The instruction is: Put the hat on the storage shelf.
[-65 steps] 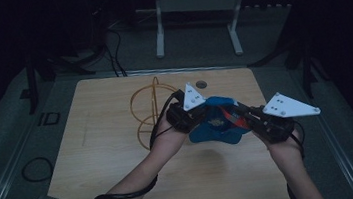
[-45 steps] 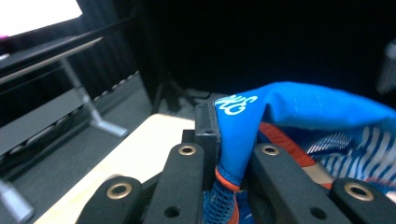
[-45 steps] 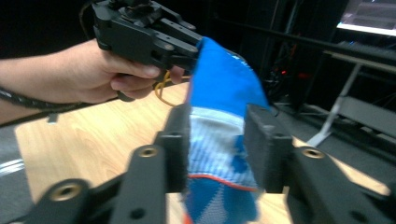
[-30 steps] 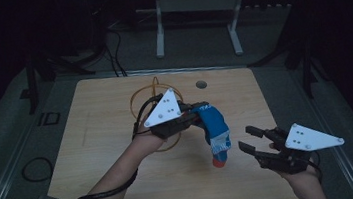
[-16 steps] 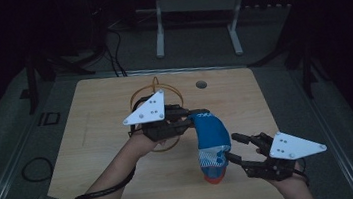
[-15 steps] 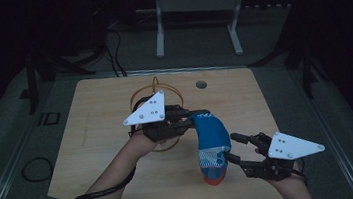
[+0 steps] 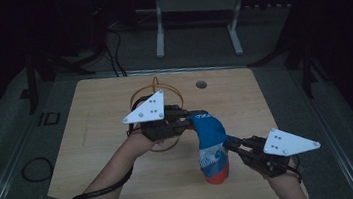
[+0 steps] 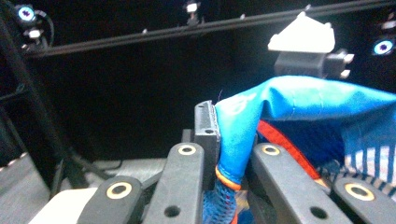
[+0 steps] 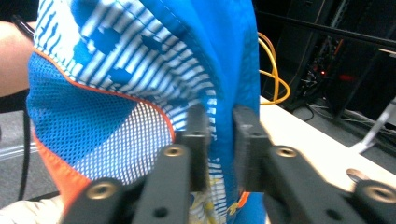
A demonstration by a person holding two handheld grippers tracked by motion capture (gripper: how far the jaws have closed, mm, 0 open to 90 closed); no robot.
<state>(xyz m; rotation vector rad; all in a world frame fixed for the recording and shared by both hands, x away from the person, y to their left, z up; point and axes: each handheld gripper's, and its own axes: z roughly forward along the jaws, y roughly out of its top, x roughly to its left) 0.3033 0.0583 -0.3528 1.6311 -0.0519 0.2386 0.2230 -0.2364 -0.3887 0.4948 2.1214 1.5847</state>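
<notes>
Cloth (image 7: 212,148), one blue piece with stripes and orange trim, hangs above the table (image 7: 90,114). I see two grippers: my left gripper (image 7: 187,123) pinches its top corner, my right gripper (image 7: 230,144) pinches its side lower down. One yellow cable (image 7: 155,88) lies coiled on the table behind the cloth.

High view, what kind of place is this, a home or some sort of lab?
Probably a recording lab: a bare wooden table in a dark room, metal stand legs behind, loose cables across the floor.
</notes>
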